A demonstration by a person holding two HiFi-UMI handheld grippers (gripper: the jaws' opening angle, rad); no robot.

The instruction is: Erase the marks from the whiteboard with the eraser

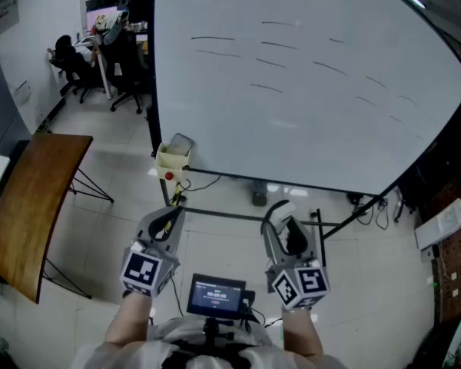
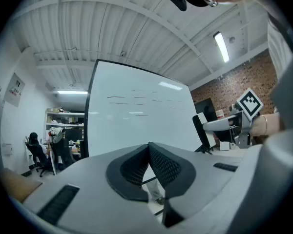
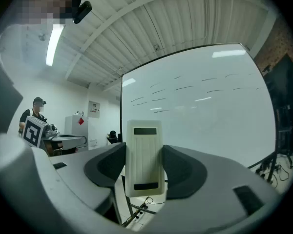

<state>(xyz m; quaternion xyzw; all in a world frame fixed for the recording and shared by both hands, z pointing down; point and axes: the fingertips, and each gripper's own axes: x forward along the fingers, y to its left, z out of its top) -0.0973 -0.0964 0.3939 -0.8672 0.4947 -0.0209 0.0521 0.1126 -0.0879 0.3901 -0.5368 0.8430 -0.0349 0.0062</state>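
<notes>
My right gripper's [image 3: 145, 165] jaws are clamped on the eraser [image 3: 144, 145], a cream slab with a dark strip near each end. It stands upright between the pads and reaches above them. My left gripper [image 2: 149, 156] has its jaws pressed together with nothing between them. In the head view I hold both low in front of me, side by side and apart, over the pale tiled floor [image 1: 123, 167], with a small screen [image 1: 216, 296] just below them near my chest. The whiteboard [image 1: 307, 129] stands ahead on a dark frame, well apart from both grippers, so the eraser touches nothing on it. The marks [image 1: 213, 38] are short dark strokes in loose rows across the upper part of the board; the lower part looks bare. A cream box [image 1: 171, 162] sits at the board's lower left corner. Off to my left is a brown tabletop [image 1: 34, 198] on thin black legs, and beyond it are some black office chairs [image 1: 77, 68].
</notes>
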